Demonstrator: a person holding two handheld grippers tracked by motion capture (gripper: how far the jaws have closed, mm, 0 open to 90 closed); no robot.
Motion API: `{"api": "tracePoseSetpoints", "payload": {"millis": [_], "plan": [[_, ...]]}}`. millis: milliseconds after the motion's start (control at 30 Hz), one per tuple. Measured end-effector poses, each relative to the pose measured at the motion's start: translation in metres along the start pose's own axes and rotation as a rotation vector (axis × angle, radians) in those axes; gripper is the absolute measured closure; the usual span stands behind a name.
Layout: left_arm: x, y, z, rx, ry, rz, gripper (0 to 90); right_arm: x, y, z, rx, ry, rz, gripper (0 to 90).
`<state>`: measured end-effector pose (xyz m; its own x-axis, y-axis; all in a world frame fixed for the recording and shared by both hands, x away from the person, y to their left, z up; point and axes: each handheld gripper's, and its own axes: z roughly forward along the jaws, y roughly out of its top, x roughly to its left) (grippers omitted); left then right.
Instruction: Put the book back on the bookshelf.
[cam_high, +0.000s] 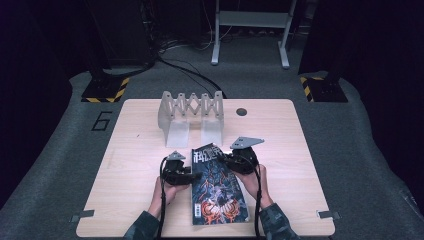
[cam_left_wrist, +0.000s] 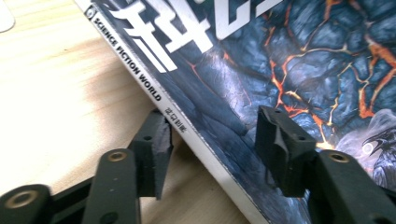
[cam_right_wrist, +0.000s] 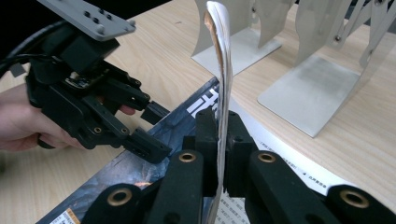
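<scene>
Wooden table (cam_high: 135, 165) | right tongs (cam_right_wrist: 219, 154) clamped on magazine cover (cam_right_wrist: 223, 70) — left tongs (cam_left_wrist: 212, 140) apart, straddling magazine spine (cam_left_wrist: 154, 91)

The left tool (cam_left_wrist: 212, 149) stands open at the bottom of the frame, its two black jaws straddling the spine edge of a magazine (cam_left_wrist: 289, 60) that crosses from upper left to lower right. Pale wooden tabletop (cam_left_wrist: 56, 88) fills the left side.

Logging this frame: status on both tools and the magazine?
Right tool shut on lifted cover page. Left tool open, straddling magazine spine edge. Bookend rack behind, apart; nothing blocking.
</scene>
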<state>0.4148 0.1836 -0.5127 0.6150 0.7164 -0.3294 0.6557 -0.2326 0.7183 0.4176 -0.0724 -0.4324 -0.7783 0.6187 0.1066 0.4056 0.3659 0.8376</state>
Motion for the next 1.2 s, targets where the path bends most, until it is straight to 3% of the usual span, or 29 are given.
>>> {"api": "tracePoseSetpoints", "payload": {"millis": [167,667,767,900,1200], "plan": [[-0.001,-0.003,0.003,0.002,0.035,0.008,54.6,-0.006,-0.004,0.007,0.030,-0.015,0.024,82.2],[-0.004,-0.004,0.001,-0.013,0.056,0.056,59.1,-0.036,-0.035,0.010,0.135,-0.096,0.175,59.3],[-0.005,-0.004,0.001,-0.022,0.063,0.060,59.5,-0.042,-0.043,0.014,0.167,-0.120,0.182,53.5],[-0.005,-0.003,0.000,-0.025,0.060,0.073,59.9,-0.047,-0.055,0.017,0.218,-0.127,0.248,49.0],[-0.010,-0.001,-0.004,-0.053,0.056,0.094,61.2,-0.049,-0.069,0.019,0.282,-0.119,0.281,41.2]]}}
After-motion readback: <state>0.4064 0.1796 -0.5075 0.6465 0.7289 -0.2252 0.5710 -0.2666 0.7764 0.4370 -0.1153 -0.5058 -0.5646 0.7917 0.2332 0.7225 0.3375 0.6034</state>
